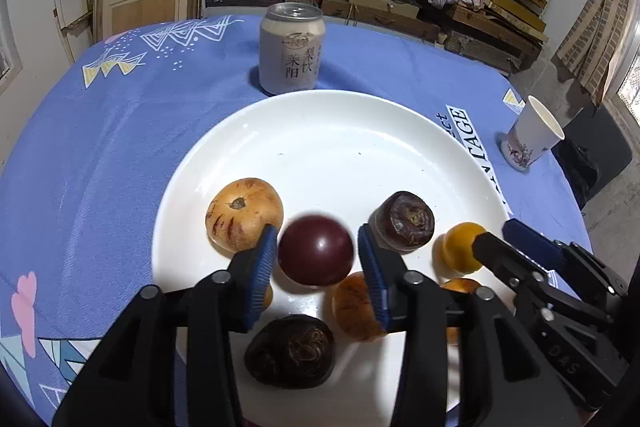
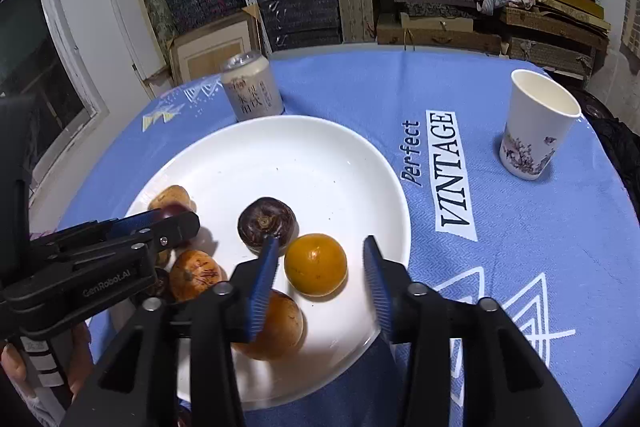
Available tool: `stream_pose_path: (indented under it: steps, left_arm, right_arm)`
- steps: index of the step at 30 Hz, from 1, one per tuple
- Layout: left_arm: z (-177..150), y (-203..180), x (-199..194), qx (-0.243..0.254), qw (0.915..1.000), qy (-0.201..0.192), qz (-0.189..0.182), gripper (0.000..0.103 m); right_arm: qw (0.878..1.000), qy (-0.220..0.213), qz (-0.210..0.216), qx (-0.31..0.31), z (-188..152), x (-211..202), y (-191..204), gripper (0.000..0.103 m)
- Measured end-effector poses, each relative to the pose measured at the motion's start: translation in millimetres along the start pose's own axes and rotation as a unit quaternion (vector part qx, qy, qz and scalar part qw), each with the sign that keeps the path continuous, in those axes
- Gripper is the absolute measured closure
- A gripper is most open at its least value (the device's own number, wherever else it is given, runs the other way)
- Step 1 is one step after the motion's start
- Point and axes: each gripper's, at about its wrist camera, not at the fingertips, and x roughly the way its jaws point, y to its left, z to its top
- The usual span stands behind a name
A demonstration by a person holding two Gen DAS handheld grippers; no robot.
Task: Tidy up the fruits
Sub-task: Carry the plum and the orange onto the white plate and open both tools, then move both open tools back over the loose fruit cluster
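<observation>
Left gripper (image 1: pixel 316 255) jaws parted around round dark-red fruit (image 1: pixel 315 250), lower centre on white ceramic plate (image 1: pixel 320 147), pads not pressing. Right gripper (image 2: pixel 320 263) likewise open beside round orange fruit (image 2: pixel 315 264).

Table (image 2: pixel 500 227): plate (image 2: pixel 248 155), can (image 2: pixel 250 87), cup (image 2: pixel 536 127)

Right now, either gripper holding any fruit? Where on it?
Nothing held. The left gripper stands open around the dark red fruit, pads clear of it. The right gripper stands open around the orange fruit, not touching.
</observation>
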Motion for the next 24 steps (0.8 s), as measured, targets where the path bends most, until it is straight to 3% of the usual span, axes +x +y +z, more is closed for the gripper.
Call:
stream_pose_path:
  steps: [2, 6, 7, 8, 17, 21, 24]
  left_arm:
    - [0, 6, -11, -0.011, 0.9999, -0.013, 0.002, 0.048]
    - [-7, 22, -41, -0.031, 0.9988, -0.037, -0.005, 0.046]
    - [-14, 28, -49, -0.039, 0.9983, -0.043, -0.007, 0.041]
    - [-22, 35, -58, -0.047, 0.9977, -0.048, -0.007, 0.037]
    - [-116, 83, -124, -0.093, 0.9909, -0.093, 0.031, 0.033]
    - [-167, 82, -145, -0.076, 0.9904, -0.101, 0.056, 0.028]
    - [-192, 78, -162, -0.064, 0.9905, -0.112, 0.048, 0.025]
  right_arm:
    - [1.000, -0.012, 0.001, 0.001, 0, -10, -2, 0.044]
    - [0.999, -0.035, 0.005, 0.003, -12, -37, -3, 0.031]
    - [0.999, -0.041, 0.008, 0.008, -15, -43, -3, 0.028]
    - [0.999, -0.044, 0.012, 0.011, -19, -48, -3, 0.026]
    - [0.995, -0.094, 0.004, -0.023, -94, -108, 13, 0.015]
    - [0.994, -0.102, 0.023, -0.027, -120, -130, 17, 0.012]
    - [0.993, -0.115, 0.031, -0.015, -141, -147, 11, 0.011]
